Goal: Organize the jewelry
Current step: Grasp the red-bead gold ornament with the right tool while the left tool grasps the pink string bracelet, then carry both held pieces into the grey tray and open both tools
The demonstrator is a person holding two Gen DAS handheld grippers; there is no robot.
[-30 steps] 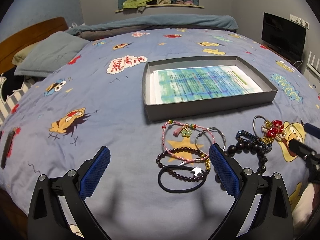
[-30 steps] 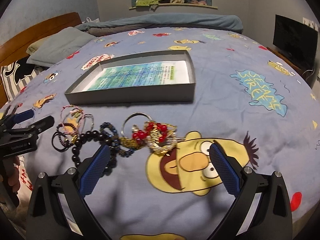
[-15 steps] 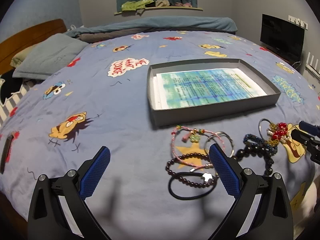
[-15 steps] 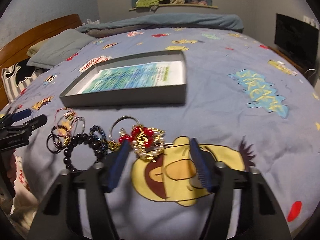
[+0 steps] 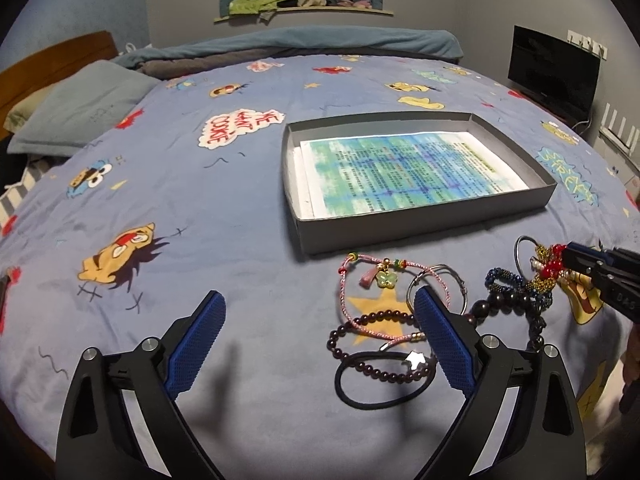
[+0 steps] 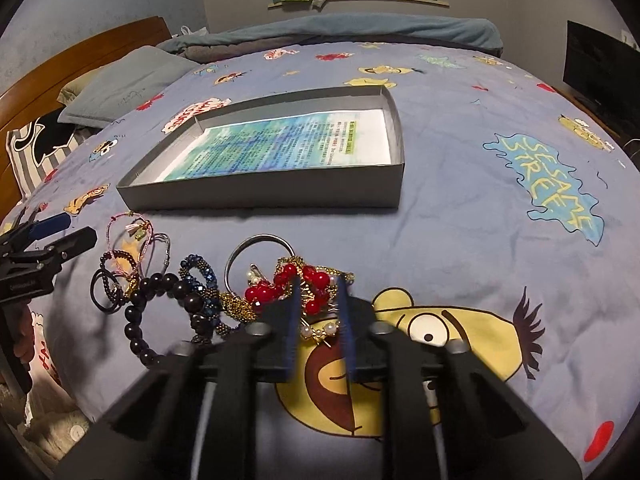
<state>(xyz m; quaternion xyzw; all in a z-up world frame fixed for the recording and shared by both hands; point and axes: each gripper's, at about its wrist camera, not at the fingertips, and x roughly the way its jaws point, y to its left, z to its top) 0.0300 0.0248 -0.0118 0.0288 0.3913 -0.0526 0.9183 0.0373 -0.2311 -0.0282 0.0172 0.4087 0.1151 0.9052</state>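
Several pieces of jewelry lie in a row on the blue bedspread in front of a grey box lid [image 5: 424, 222] lined with printed paper. My right gripper [image 6: 319, 292] has its jaws narrowed around a red-bead and gold ornament [image 6: 304, 280], also seen in the left wrist view [image 5: 552, 266]. My left gripper [image 5: 316, 320] is open and empty above a pink cord bracelet [image 5: 384, 272], a dark bead bracelet [image 5: 376, 344] and a black hair tie [image 5: 380, 384]. A blue bead bracelet [image 6: 200, 276], large black beads [image 6: 160, 284] and a silver ring [image 6: 260, 248] lie between the grippers.
The box lid also shows in the right wrist view [image 6: 280, 192]. A grey pillow [image 5: 80, 108] and wooden headboard [image 6: 80, 60] are at the far left. A black monitor [image 5: 554, 68] stands at the right. The bed edge runs just below the jewelry.
My right gripper has moved forward onto the red-bead ornament and its jaws have closed from wide open to narrow. The left gripper drew back slightly, still open.
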